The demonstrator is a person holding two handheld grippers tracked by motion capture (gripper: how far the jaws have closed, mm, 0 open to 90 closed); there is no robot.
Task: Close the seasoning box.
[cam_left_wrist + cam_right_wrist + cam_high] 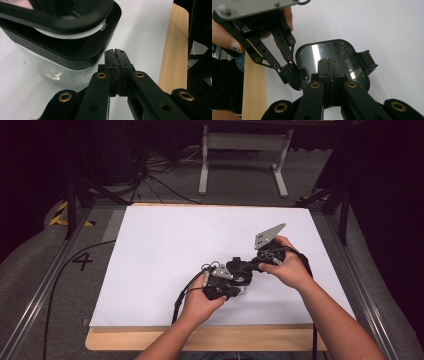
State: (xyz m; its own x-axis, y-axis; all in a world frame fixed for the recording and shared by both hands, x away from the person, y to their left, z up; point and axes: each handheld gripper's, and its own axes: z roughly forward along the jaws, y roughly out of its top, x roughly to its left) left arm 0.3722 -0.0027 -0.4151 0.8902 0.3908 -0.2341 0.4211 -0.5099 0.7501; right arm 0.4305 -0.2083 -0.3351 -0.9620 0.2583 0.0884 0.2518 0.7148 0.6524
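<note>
Container (334, 60) of clear plastic with a black, rounded-square lid sits on the white sheet (165, 250) that covers the table, in the near half of the sheet, somewhat right of its middle. Its lid has a glossy dark panel that mirrors the lights, and a ribbed black latch tab (367, 62) sticks out from one side (seen from the right gripper view). In the left gripper view the body (50, 67) below the lid shows as see-through, slightly frosted walls with bright glints.

Both grippers meet at the container. The left gripper (115, 53) stands just beside the container's corner with its jaws pressed together on nothing. The right gripper (328, 62) hangs above the lid, jaws likewise closed and empty. In the high view the left hand (202, 302) comes in from the near edge of the sheet, and the right hand (287, 267) lies beyond the container, to its right
</note>
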